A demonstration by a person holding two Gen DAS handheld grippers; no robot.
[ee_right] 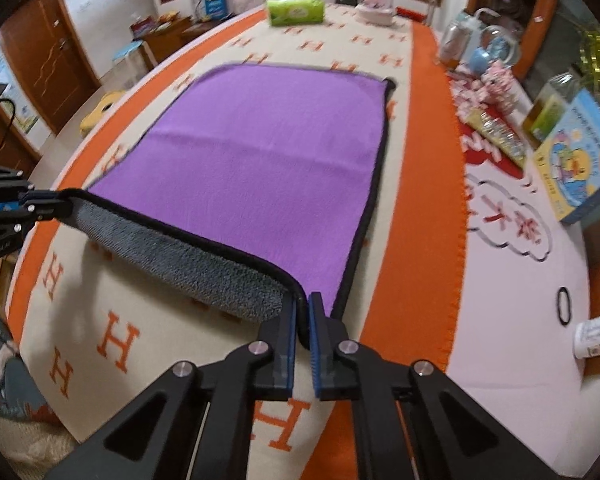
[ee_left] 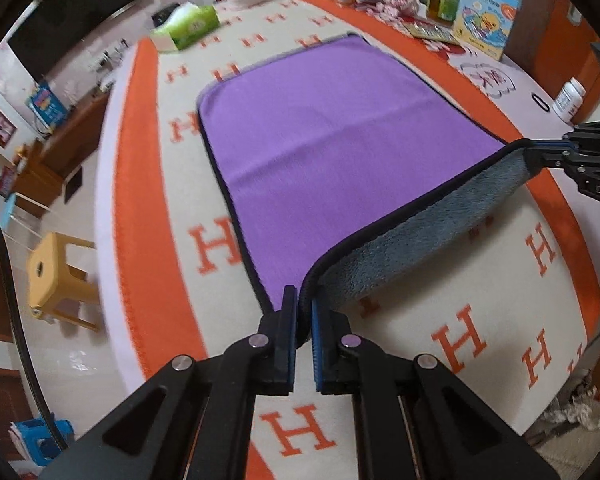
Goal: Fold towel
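A purple towel [ee_left: 324, 128] with a grey underside and black trim lies on the table; it also shows in the right wrist view [ee_right: 268, 152]. My left gripper [ee_left: 303, 300] is shut on its near left corner. My right gripper [ee_right: 303, 304] is shut on its near right corner. Both corners are lifted off the table, so the near edge curls up and shows the grey underside [ee_left: 420, 236]. The right gripper shows in the left wrist view [ee_left: 540, 156]. The left gripper shows in the right wrist view [ee_right: 56, 204]. The far part of the towel lies flat.
The table carries a cream and orange cloth [ee_left: 140, 184] with H letters. A green tissue box [ee_left: 188, 26] stands at the far end. A book [ee_right: 580, 160], bottles, sweets, a white pill bottle [ee_right: 596, 334] and a black ring [ee_right: 563, 306] lie along the right side. A yellow stool [ee_left: 56, 276] stands on the floor at left.
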